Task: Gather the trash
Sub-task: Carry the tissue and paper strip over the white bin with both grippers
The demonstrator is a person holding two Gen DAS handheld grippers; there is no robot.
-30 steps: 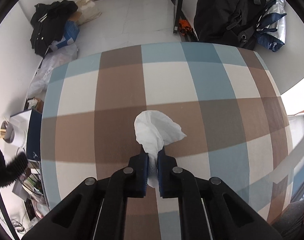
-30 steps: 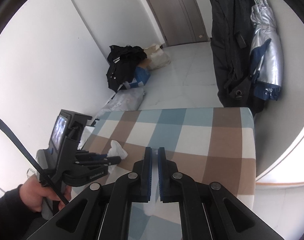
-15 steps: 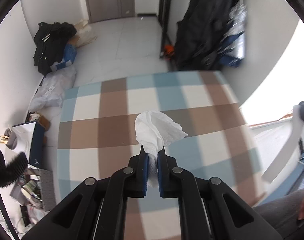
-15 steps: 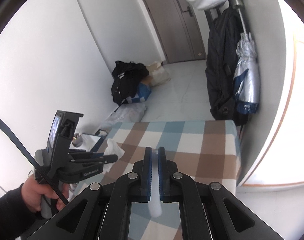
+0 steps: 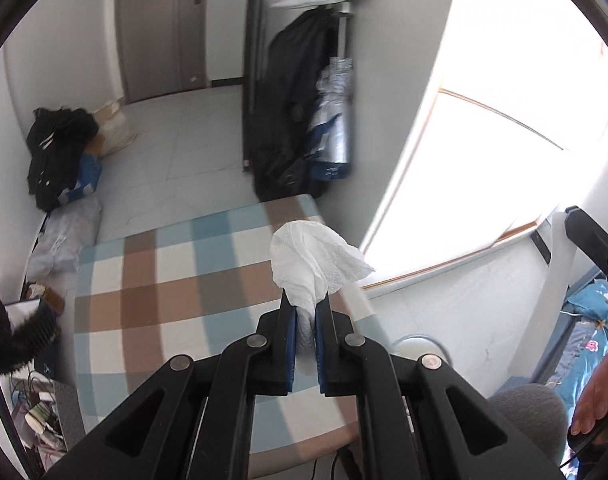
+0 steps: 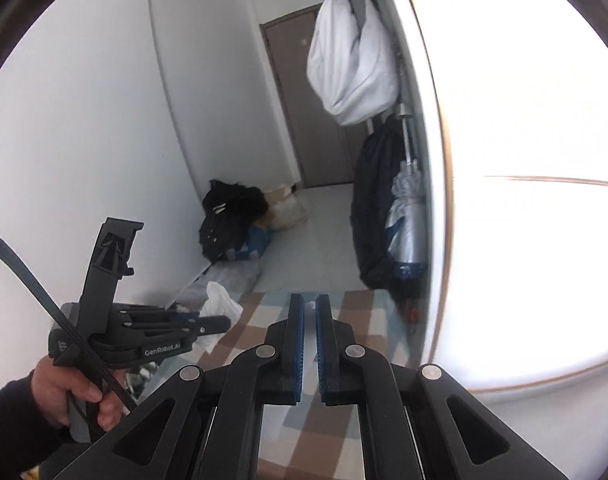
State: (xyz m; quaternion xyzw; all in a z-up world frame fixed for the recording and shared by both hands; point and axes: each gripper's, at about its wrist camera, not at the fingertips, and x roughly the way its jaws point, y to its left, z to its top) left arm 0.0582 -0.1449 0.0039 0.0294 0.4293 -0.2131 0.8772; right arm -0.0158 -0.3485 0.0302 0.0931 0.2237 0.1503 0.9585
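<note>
left gripper point(image 6: 207, 322): we see black linkage arms, white "GenRobot.AI" lettering, black cable | right gripper point(image 6: 310, 320): black arms, blue ribbed pads, round silver screws (four show) | left hand point(image 6: 69, 394): dark sleeve at wrist

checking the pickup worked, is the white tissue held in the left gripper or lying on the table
Held: the crumpled tissue sits pinched in the left gripper, lifted above the checkered table.

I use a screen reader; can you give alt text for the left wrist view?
The left hand-held gripper pinches a crumpled white tissue, held above a checked blue, brown and white table, with dark bags on the floor beyond.
</note>
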